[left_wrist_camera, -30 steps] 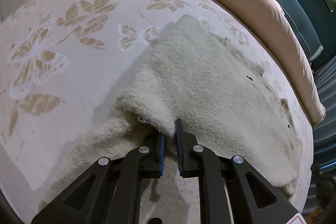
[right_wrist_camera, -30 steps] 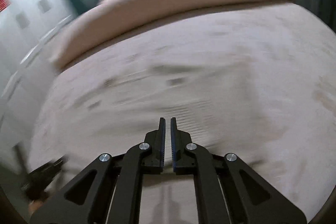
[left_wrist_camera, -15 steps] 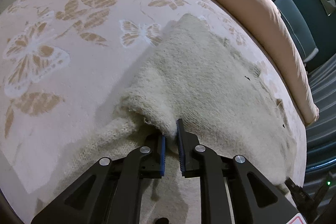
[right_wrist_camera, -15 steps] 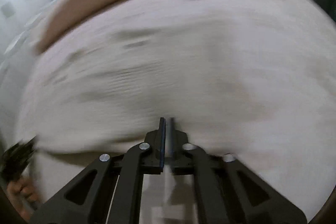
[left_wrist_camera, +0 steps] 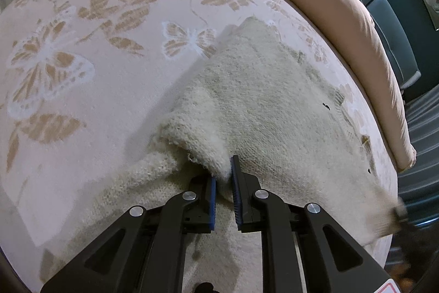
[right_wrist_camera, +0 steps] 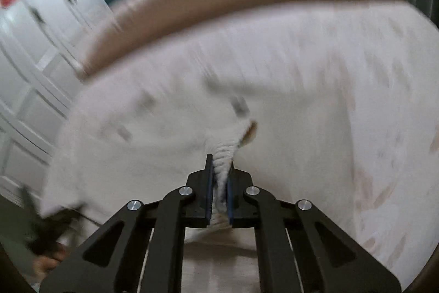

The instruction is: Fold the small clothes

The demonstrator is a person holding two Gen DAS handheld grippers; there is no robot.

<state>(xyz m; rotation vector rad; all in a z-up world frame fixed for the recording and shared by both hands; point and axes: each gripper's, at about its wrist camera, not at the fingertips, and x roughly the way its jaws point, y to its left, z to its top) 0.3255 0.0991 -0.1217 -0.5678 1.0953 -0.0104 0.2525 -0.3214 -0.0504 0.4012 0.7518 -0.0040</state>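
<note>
So: early stage. You've got L gripper (left_wrist_camera: pixel 222 177) pinching a raised edge of the cream knit sweater (left_wrist_camera: pixel 269 111), which lies on the butterfly-print bedspread (left_wrist_camera: pixel 82 73). R gripper (right_wrist_camera: pixel 219 177) clamps a ribbed edge. No completed fold visible; folding remains.

L gripper (left_wrist_camera: pixel 223 183) | pinching knit garment (left_wrist_camera: pixel 260 106) edge | on bedspread (left_wrist_camera: pixel 96 73)

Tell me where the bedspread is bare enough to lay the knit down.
Bare: the butterfly-print bedspread left of the knit garment, out to the bed's edge. Crowded: the right side, where the garment reaches toward the beige pillow.
</note>
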